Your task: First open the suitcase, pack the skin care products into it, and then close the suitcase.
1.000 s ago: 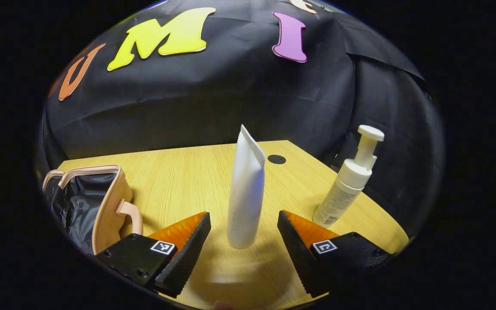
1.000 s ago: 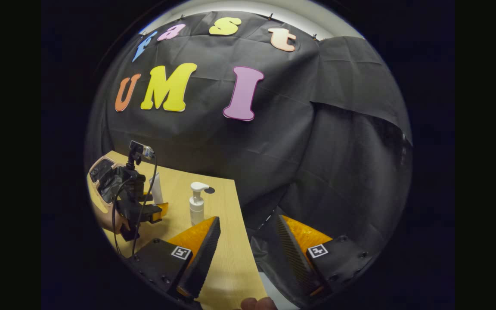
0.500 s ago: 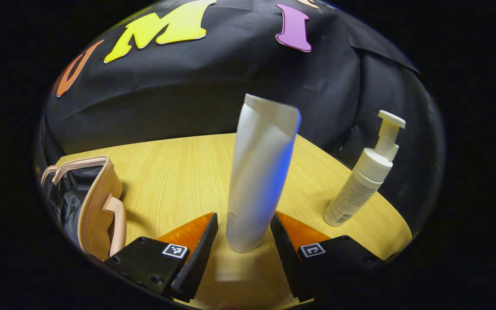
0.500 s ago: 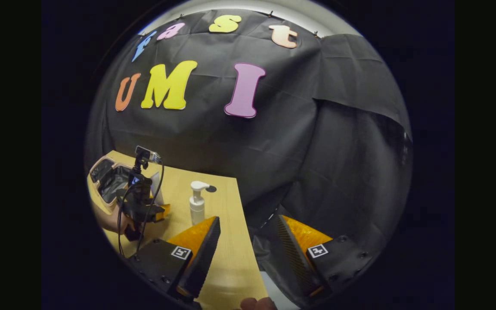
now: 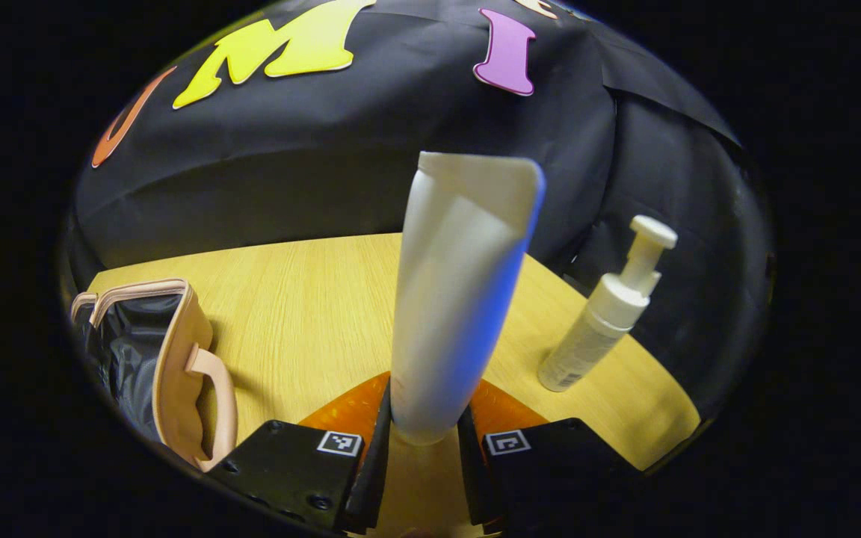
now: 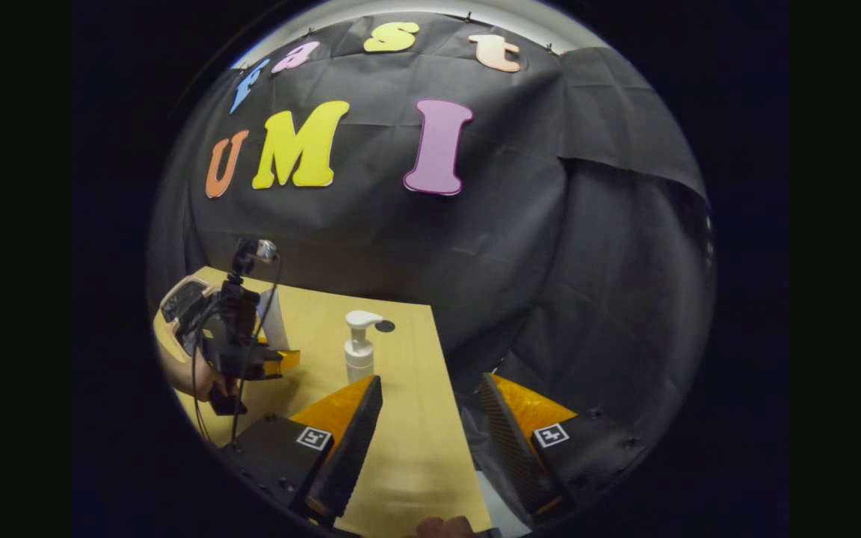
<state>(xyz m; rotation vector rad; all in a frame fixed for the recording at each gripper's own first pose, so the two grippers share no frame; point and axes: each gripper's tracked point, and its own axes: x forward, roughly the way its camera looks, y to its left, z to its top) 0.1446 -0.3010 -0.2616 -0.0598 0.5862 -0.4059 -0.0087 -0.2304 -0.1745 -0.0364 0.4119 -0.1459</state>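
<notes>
A: How much room is there around the edges?

B: In the left gripper view the wooden bench [image 5: 311, 299] runs back to the black cloth wall [image 5: 288, 172], with a broad bare stretch in the middle. Its right edge cuts off at an angle just past the pump bottle [image 5: 602, 314]. In the right gripper view that same edge runs down between the fingers of the right tongs [image 6: 427, 437], with dark cloth beyond it.

A: Where is the suitcase?

B: At the far left of the bench, in the left gripper view: a small tan suitcase [image 5: 169, 359], open, with a dark lining and a handle facing the middle.

A: And the skin care things relative to the tongs?

B: The white tube [image 5: 453, 299] stands upright between the fingers of the left tongs [image 5: 421, 448], both pressing on its lower end, so they hold it. The pump bottle stands well to the right of them, near the edge.

A: The right tongs?

B: Spread wide, holding nothing, over the bench edge. The pump bottle is ahead and a little left of them. Farther left in that view a hand [image 6: 191, 381] holds the left tongs by the suitcase.
</notes>
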